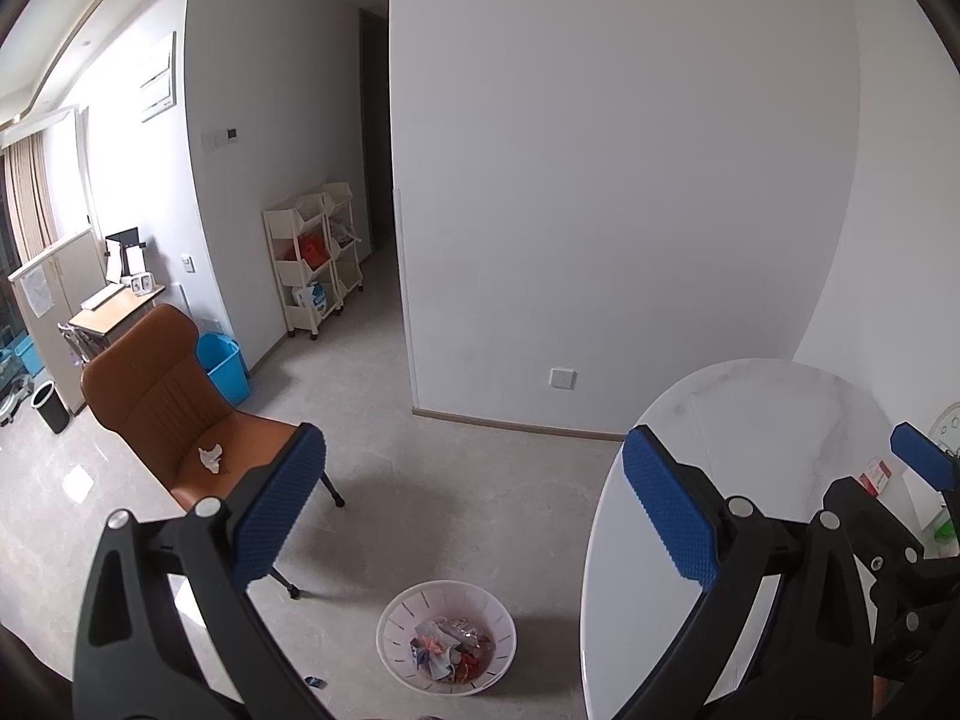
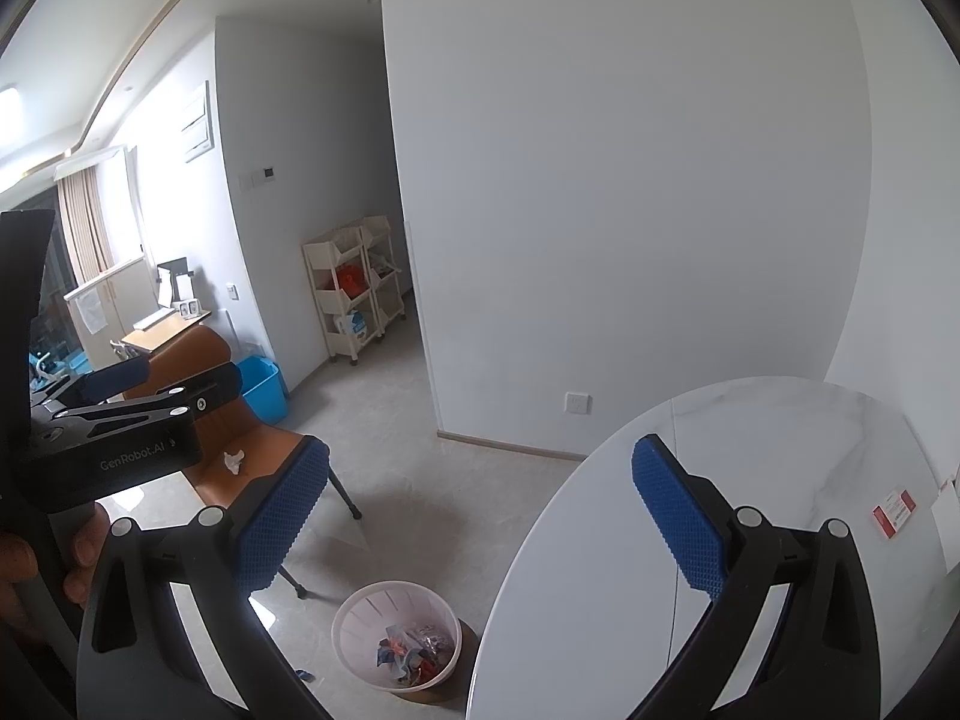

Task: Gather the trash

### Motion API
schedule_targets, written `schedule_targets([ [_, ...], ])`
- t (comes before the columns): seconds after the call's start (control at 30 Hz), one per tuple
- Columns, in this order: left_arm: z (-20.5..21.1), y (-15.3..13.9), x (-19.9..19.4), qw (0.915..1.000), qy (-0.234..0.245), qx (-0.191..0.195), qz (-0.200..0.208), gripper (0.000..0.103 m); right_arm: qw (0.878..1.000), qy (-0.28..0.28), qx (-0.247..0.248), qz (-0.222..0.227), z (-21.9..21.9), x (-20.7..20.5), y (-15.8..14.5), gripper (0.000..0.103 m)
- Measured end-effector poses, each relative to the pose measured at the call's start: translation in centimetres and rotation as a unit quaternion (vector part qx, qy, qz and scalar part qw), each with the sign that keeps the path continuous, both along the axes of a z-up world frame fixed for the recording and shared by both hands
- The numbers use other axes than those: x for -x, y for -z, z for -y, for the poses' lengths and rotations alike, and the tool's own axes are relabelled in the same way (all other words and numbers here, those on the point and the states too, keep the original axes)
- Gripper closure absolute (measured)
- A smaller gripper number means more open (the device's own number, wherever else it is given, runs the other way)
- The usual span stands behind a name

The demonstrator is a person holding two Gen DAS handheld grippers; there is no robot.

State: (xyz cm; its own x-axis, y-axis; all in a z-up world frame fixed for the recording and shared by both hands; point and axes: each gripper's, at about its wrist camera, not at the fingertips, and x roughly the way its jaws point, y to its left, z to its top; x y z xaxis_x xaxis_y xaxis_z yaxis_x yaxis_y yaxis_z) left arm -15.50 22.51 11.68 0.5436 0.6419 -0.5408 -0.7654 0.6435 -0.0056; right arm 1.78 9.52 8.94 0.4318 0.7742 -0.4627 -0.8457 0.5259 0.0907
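Item 1: crumpled white tissue wad [image 1: 211,457], lying on the seat of the tan leather chair [image 1: 157,396] at the left of the scene, well apart from both tools. Judged feather-light, soft and fully compressible, not fragile; it should yield to any pinch, best taken across its raised middle fold so the pads gather paper and do not scrape the leather.

Item 2: small blue scrap [image 1: 314,681] on the grey floor, near left of the basket; too small to identify with certainty, possibly a wrapper. Probably thin and flat, so harder to lift than the tissue.

Item 3: white slatted plastic waste basket [image 1: 391,612], on the floor between the chair and the round white marble table [image 1: 750,420], already holding mixed coloured litter.

Item 4: left gripper [image 1: 474,510], blue textured pads spread wide, holding nothing, touching nothing.

Item 5: right gripper [image 2: 480,516], jaws likewise spread wide and empty, hanging above the basket and the table edge.
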Motion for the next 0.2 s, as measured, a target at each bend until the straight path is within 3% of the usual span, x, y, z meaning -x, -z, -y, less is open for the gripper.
schedule_targets([
  [0.2,-0.34,0.14,0.10,0.9998,-0.017,0.012,0.004,0.008,1.000,-0.001,0.000,-0.001,0.15,0.89,0.03,0.002],
])
